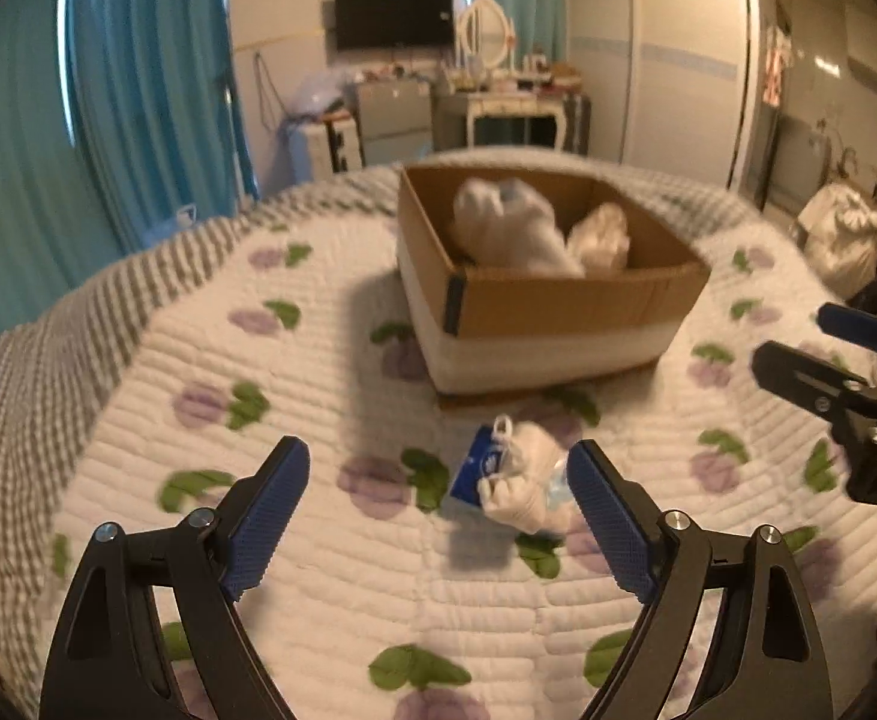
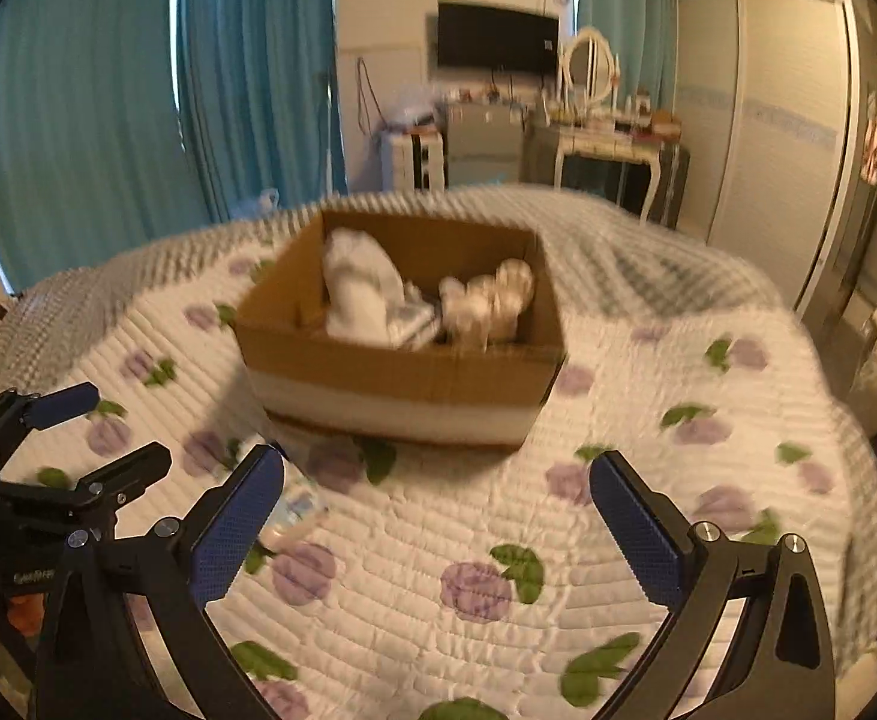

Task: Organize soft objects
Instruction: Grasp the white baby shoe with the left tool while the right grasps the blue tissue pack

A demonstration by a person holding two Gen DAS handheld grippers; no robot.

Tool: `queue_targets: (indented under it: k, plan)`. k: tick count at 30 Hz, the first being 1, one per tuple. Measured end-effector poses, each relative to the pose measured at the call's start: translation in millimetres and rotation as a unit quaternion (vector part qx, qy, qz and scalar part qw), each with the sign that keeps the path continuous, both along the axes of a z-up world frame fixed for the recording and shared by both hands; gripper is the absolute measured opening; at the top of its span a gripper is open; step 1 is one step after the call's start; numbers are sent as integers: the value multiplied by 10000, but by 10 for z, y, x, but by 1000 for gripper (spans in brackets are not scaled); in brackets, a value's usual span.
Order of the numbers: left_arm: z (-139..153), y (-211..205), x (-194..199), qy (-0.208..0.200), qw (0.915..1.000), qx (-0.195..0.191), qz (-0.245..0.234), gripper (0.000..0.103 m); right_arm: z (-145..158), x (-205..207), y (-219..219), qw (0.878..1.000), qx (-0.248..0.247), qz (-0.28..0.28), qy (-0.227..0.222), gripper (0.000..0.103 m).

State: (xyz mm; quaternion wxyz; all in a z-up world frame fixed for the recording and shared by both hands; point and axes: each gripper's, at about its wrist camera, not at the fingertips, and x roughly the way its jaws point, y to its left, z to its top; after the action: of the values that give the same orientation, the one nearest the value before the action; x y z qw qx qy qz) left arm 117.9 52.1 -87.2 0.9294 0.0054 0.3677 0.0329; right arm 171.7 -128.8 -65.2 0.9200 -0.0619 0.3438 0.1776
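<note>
A small white plastic-wrapped bundle (image 1: 519, 480) lies on the quilted bed (image 1: 318, 570), just near of the cardboard box (image 1: 546, 300) already holding similar bundles. It looks light, soft and crinkly, best pinched across its bunched middle. The left gripper (image 1: 438, 516) hovers beside it with jaws spread apart and empty; the right gripper (image 2: 438, 516) is likewise apart, holding nothing.

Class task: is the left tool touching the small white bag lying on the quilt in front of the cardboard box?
Cannot tell. In the left wrist view the white bag appears to meet the open left tool's right pad, but blur hides any contact or gap.
</note>
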Motion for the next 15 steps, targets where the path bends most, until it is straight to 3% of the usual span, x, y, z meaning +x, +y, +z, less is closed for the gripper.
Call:
queue_targets:
  k: [3, 6, 11, 12, 13, 15]
  plan:
    - [-254, -42, 119, 239, 9997, 84, 17, 87, -266, 145, 32, 9997, -103, -19, 209, 103]
    - [-412, -52, 177, 432, 9990, -81, -107, 85, -446, 246, 42, 9986, -46, -16, 518, 103]
    - [-479, -141, 298, 583, 9975, -194, -352, 58, -530, 291, 76, 9978, -36, -23, 658, 103]
    - [-510, -174, 330, 627, 9968, -204, -457, 42, -539, 282, 78, 9978, -30, -33, 668, 103]
    - [-535, -198, 351, 681, 9960, -208, -536, 34, -550, 285, 77, 9977, -31, -52, 678, 103]
    - [-569, -218, 354, 726, 9955, -187, -578, 34, -569, 274, 66, 9977, -52, -103, 672, 103]
